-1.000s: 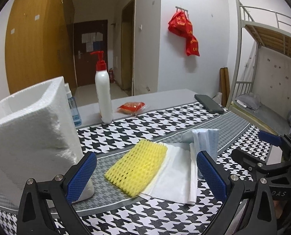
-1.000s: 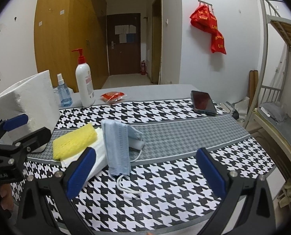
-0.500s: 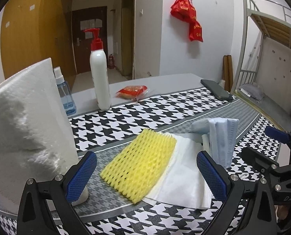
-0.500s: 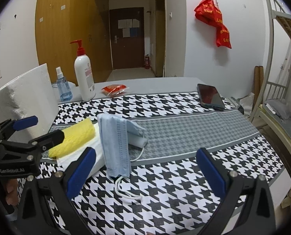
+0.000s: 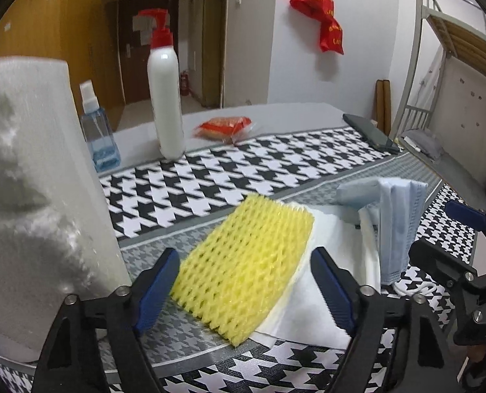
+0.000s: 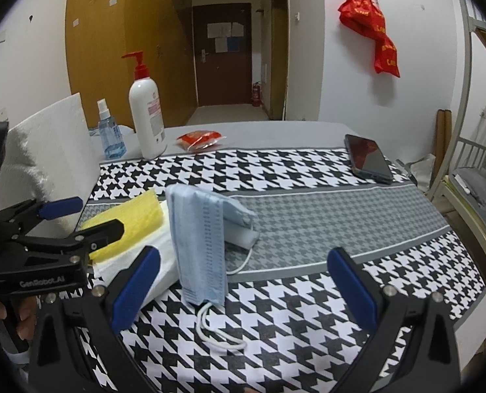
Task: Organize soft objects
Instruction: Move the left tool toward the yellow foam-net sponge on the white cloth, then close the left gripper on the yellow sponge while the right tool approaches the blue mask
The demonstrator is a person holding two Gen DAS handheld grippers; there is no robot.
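Left gripper (image 5: 245, 290) jaws have just been closing, yellow foam net (image 5: 243, 263) between them, not pinched yet. Right gripper (image 6: 243, 286) jaws wide, empty; blue mask (image 6: 200, 242) just ahead. Nothing sorted; everything left.

White foam block (image 5: 30, 196) is cut off by left edge in left wrist view, blurred close up. Yellow foam net (image 5: 243, 268) hides much of white cloth (image 5: 311, 308) under it; in right wrist view left gripper (image 6: 82, 217) covers part of net. Face mask (image 6: 200, 245) hides whatever props it; back part unclear. Label on pump bottle (image 6: 146, 114) too small to read. Bunk bed (image 5: 455, 49) is cut by right edge.
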